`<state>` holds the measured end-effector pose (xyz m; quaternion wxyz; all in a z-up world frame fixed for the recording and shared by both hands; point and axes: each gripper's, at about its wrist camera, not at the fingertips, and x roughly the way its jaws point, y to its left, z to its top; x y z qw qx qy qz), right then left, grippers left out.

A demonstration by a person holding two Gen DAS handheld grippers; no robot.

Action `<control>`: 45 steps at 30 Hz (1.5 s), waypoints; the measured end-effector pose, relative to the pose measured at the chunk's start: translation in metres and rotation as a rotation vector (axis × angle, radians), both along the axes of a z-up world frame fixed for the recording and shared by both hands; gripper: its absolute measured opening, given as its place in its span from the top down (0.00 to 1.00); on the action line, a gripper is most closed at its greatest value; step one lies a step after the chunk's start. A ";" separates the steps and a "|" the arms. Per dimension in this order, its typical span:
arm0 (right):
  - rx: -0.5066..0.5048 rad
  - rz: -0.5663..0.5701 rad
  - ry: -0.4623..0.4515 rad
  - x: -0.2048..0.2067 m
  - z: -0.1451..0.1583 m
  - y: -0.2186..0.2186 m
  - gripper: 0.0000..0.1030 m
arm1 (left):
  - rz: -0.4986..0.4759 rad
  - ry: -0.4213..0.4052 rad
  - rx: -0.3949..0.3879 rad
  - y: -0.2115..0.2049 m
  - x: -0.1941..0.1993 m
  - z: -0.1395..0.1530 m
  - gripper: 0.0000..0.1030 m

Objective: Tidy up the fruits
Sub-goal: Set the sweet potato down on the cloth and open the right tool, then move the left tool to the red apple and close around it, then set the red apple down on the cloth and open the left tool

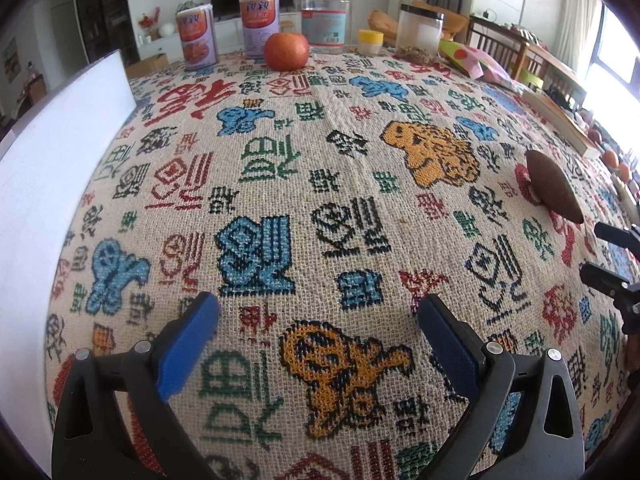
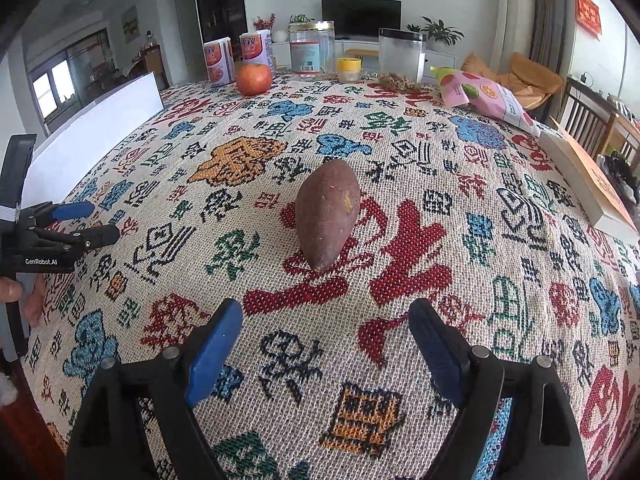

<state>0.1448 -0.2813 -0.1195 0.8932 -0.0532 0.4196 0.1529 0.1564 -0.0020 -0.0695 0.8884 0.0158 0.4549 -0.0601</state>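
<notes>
A red apple (image 1: 286,50) stands at the far side of the patterned tablecloth, in front of two cans; it also shows in the right wrist view (image 2: 253,79). A brown sweet potato (image 2: 327,213) lies in the middle of the cloth, straight ahead of my right gripper (image 2: 322,320), which is open and empty a short way from it. The sweet potato shows at the right in the left wrist view (image 1: 552,186). My left gripper (image 1: 318,312) is open and empty above bare cloth. It shows at the left edge of the right wrist view (image 2: 86,222).
A white board (image 1: 52,168) stands along the left edge of the table. At the back stand two cans (image 1: 196,38), a glass jar (image 1: 324,16), a small yellow-lidded jar (image 1: 370,41) and a clear canister (image 1: 420,30). A snack bag (image 2: 486,98) and a book (image 2: 588,176) lie at the right.
</notes>
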 end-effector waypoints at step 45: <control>-0.046 -0.015 0.056 0.009 -0.011 0.007 0.00 | -0.010 -0.038 -0.041 -0.013 0.000 0.009 0.33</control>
